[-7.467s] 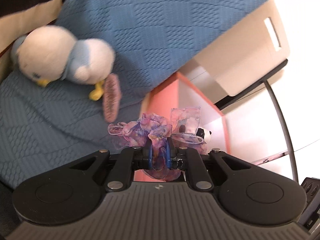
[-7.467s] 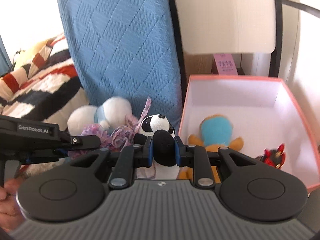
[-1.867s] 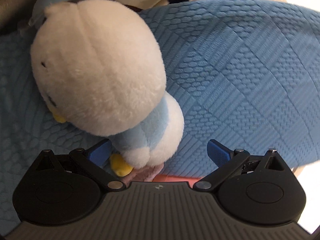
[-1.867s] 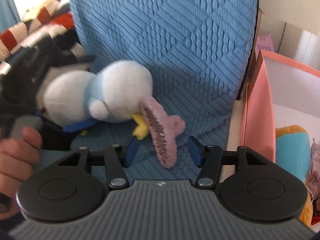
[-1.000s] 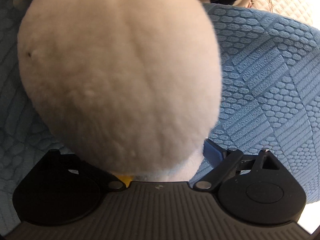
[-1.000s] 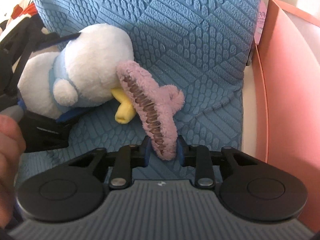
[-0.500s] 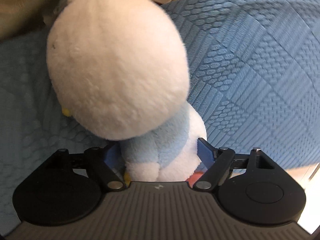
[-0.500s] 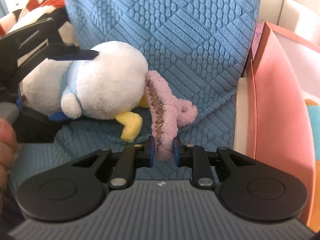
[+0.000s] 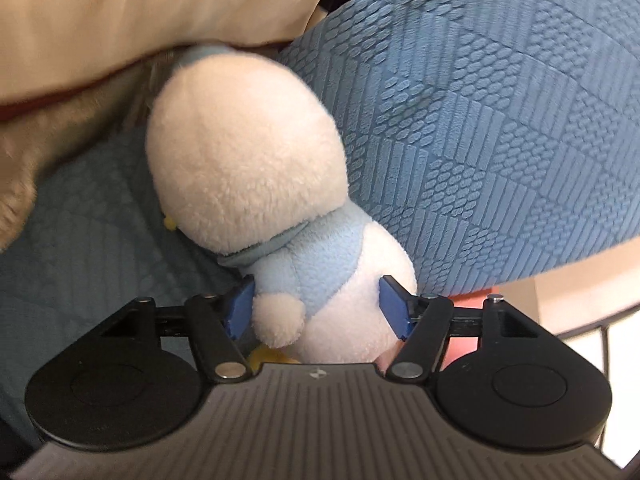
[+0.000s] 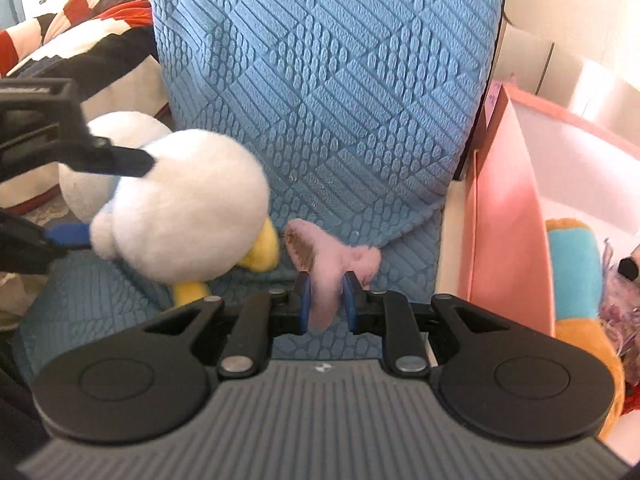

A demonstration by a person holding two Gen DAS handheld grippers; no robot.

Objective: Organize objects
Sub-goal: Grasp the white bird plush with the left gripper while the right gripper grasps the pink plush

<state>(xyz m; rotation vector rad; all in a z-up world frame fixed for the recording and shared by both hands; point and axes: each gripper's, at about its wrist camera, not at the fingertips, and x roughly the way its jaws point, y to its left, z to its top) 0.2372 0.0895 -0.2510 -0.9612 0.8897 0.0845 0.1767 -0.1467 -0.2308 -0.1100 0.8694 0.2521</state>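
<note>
A white and light-blue plush duck (image 9: 256, 184) with yellow feet lies on the blue quilted cushion (image 9: 480, 152). My left gripper (image 9: 320, 312) is shut on the duck's body, its blue pads pressed into both sides. In the right wrist view the duck (image 10: 180, 208) hangs at the left between the left gripper's fingers (image 10: 100, 156). My right gripper (image 10: 325, 304) is shut on a fuzzy pink hair clip (image 10: 320, 264) and holds it just right of the duck's feet. The pink storage box (image 10: 504, 216) stands to the right.
The box holds a teal and orange plush (image 10: 576, 280), a purple scrunchie (image 10: 624, 312) and a panda toy at the frame edge. A beige pillow (image 9: 120, 12) and a striped blanket (image 10: 72, 20) lie behind the cushion.
My left gripper has closed on the duck and drawn it away from the pillow. My right gripper has closed on the pink hair clip and lifted it off the cushion.
</note>
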